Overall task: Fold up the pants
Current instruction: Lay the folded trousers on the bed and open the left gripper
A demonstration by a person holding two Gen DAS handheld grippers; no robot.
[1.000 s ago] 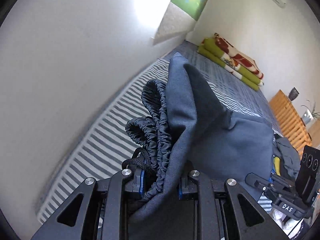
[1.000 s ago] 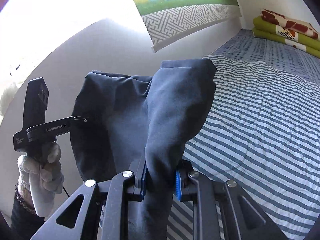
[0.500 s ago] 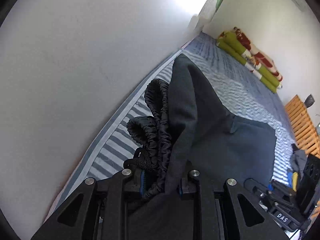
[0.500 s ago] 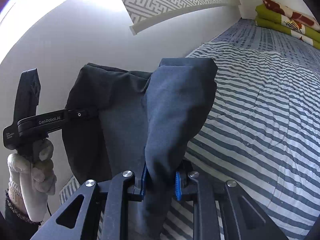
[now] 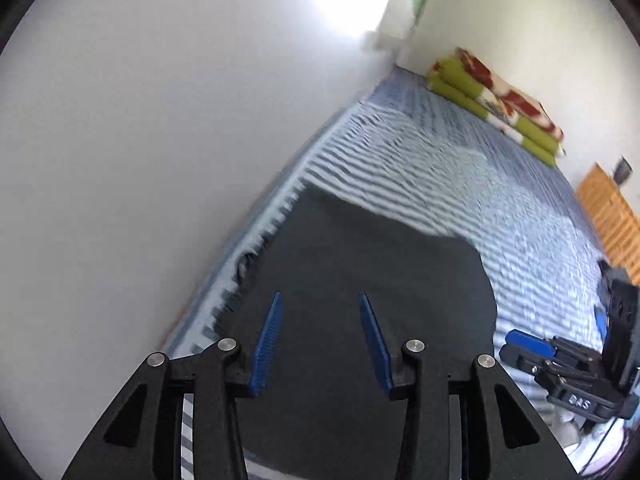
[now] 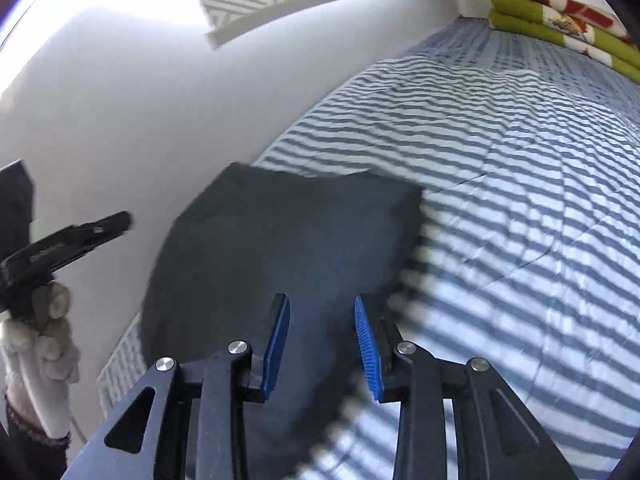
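Observation:
The dark grey pants point(image 5: 372, 264) lie folded flat on the striped bed cover, close to the white wall. My left gripper point(image 5: 320, 300) hovers just over them, its jaws opening, blue pads apart with only flat cloth below. In the right wrist view the same pants point(image 6: 288, 240) form a dark block by the wall. Over their near right edge my right gripper point(image 6: 322, 304) is opening its jaws too, and nothing is pinched between the pads. The other gripper point(image 6: 96, 232) shows at the left in a gloved hand.
The striped bed cover point(image 6: 500, 200) stretches to the right and far end. A folded green, red and white blanket point(image 5: 500, 104) lies at the head of the bed. A wooden slatted piece point(image 5: 608, 208) stands at the far right. The white wall point(image 5: 140, 140) runs along the left.
Both grippers held bunched pants fabric aloft before. Now the fabric has dropped flat on the bed, both pairs of jaws have let go and spread, and both views have sunk closer to the cover.

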